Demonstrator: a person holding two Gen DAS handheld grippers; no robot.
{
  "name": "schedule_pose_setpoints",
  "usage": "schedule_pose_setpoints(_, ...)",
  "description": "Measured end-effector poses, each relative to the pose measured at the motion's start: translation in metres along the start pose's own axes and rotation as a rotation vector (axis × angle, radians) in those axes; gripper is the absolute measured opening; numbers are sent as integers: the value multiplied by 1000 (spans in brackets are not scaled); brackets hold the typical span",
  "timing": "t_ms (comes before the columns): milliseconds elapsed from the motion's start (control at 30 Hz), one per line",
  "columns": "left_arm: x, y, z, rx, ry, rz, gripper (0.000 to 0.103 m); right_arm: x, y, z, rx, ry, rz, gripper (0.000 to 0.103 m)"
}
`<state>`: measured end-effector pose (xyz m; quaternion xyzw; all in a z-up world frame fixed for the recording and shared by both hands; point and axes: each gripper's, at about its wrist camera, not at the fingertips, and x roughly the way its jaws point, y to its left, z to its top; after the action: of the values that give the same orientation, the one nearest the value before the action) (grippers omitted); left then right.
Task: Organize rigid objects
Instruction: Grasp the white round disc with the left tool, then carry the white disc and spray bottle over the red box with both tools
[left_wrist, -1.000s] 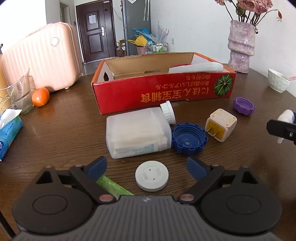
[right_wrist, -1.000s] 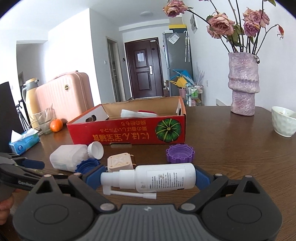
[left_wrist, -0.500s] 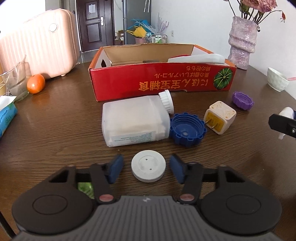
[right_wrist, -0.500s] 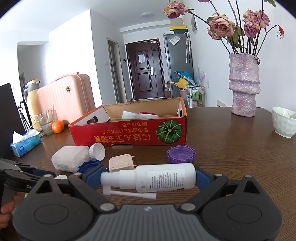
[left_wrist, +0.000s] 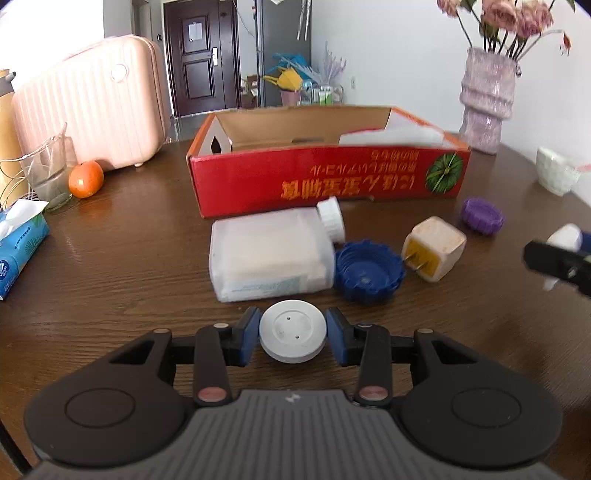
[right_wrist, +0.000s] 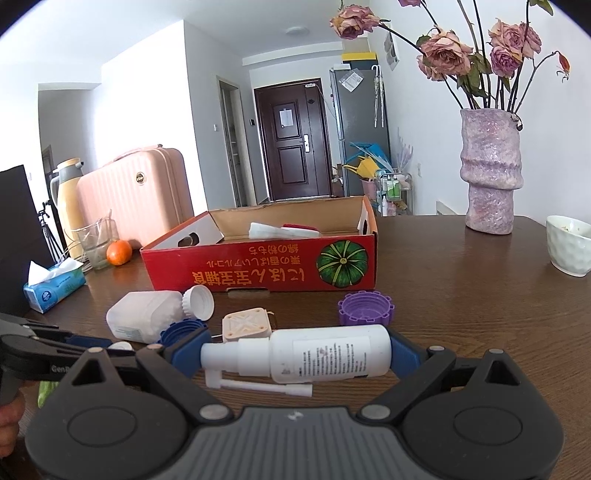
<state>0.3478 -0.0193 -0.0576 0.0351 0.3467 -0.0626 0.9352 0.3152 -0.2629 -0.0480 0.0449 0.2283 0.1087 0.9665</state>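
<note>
A: What is held by the left gripper (left_wrist: 293, 331)?

B: A flat round white plastic disc (left_wrist: 293, 330) is pinched between its blue pads; the jaws have just been closing onto it. It is kept just above the dark brown wooden tabletop (left_wrist: 110, 258), in front of a translucent white rectangular plastic bottle (left_wrist: 271, 254) lying on its side.

A: And the right gripper (right_wrist: 295, 356)?

B: A white plastic spray bottle (right_wrist: 314, 356) is clamped lengthwise between its jaws, nozzle end toward the left pad.

A: What is contained in the red cardboard box (left_wrist: 328, 177)?

B: White flat pieces (right_wrist: 282, 230) and a strip of something red are seen inside; what they are cannot be told. The box is open at the top and stands behind the loose items.

A: What is left on the tabletop?

B: A blue ridged plastic cap (left_wrist: 369, 271) is touching the lying bottle, a cream cube-shaped plug adapter (left_wrist: 434, 249) is just beside it, and a purple ridged cap (left_wrist: 482, 215) is further right. The white ceramic cup (right_wrist: 569, 245) is well apart; its contents cannot be made out.
</note>
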Motion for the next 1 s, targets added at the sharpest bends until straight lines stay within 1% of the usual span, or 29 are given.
schedule_pose_setpoints(100,-10,-5,2,-7,-34,-3,40,-1,1,0,4,-9,2,98)
schedule_pose_setpoints(267,-20,-12,5,-20,-67,-6,40,-4,4,1,6,-24,7,98)
schedule_pose_setpoints(667,-47,-10,14,-89,-142,-11,40,-11,12,9,28,-50,24,98)
schedule_pose_setpoints(1000,-60,-10,30,-100,-188,4,40,-11,15,30,36,-72,9,98)
